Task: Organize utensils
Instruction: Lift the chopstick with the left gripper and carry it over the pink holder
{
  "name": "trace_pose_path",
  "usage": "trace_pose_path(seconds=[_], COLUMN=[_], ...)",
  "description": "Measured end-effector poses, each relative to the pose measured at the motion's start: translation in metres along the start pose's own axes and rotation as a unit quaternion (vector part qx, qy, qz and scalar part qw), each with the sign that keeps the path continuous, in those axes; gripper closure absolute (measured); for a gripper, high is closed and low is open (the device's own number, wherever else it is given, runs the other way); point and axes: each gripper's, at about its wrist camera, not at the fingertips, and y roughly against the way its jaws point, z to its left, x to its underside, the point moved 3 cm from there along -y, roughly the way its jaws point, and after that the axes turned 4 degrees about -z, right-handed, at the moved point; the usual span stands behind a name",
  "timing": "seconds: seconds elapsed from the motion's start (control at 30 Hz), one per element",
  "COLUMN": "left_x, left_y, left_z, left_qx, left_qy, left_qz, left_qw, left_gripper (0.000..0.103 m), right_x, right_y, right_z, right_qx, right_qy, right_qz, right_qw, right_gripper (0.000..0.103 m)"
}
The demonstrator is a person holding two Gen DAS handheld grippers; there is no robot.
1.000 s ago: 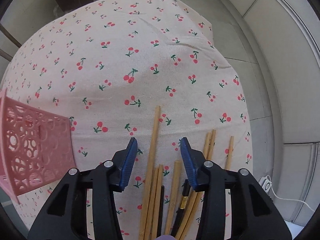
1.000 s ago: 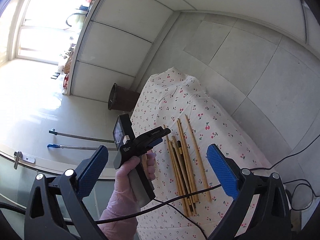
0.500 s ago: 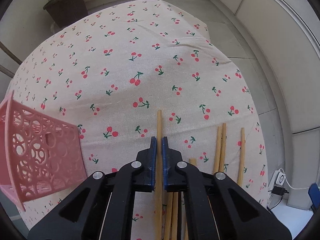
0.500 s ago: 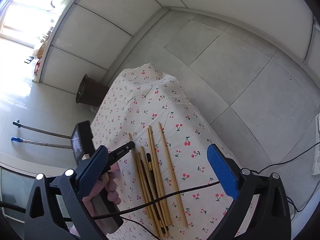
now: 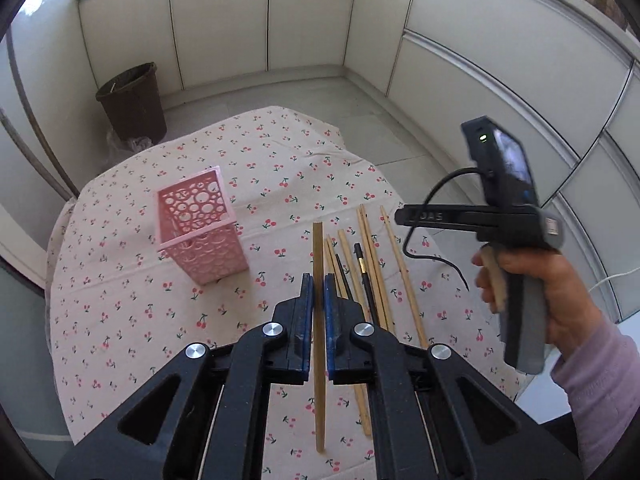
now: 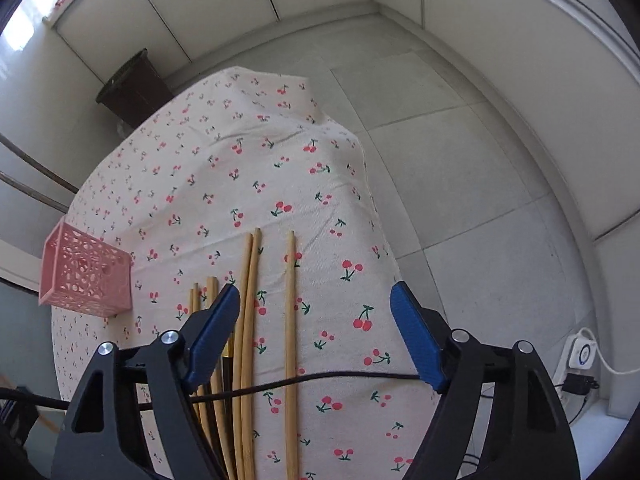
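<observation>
Wooden chopstick (image 5: 318, 320) pinched between closed jaws of left gripper (image 5: 318, 294), lifted clear of cherry-print cloth on worktop (image 5: 208, 312). Remaining chopsticks (image 5: 372, 264) lay side by side on cloth just right of it, two of them dark. Pink perforated holder (image 5: 199, 226) stood upright to left, apart from chopsticks. Right gripper (image 6: 316, 328) hovered above chopsticks, jaws wide apart, holding nothing. Lettering on right gripper's body in left wrist view too blurred to read. Brown bin (image 5: 132, 102) on floor beyond worktop.
</observation>
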Motion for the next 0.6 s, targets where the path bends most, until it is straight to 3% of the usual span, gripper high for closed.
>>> trace_pose_path(seconds=[0.13,0.27,0.33,0.5,0.53,0.6], left_x=[0.008,0.009,0.008,0.006,0.007,0.008], left_y=[0.022,0.030,0.037,0.041,0.039,0.037], left_z=[0.013,0.018,0.020,0.024,0.025,0.028], left_qx=[0.023,0.029,0.031,0.033,0.033,0.029], left_qy=[0.043,0.039,0.042,0.044,0.046,0.050], left_qz=[-0.036,-0.044,-0.054,-0.064,-0.063,-0.064], left_qw=[0.9982,0.9978,0.9972,0.9964,0.9964,0.9963], left_gripper=[0.098,0.098,0.098,0.098,0.098,0.098], right_x=[0.002,0.001,0.003,0.003,0.003,0.004], right_y=[-0.016,-0.025,-0.032,-0.033,-0.033,-0.030], right_z=[0.009,0.015,0.016,0.026,0.027,0.027], right_qx=[0.018,0.028,0.040,0.090,0.091,0.080], right_qy=[0.004,0.008,0.009,0.052,0.055,0.047], right_qz=[0.017,0.021,0.028,-0.002,-0.007,-0.011], right_qw=[1.000,0.999,0.999,0.995,0.994,0.996], right_gripper=[0.042,0.048,0.058,0.076,0.091,0.096])
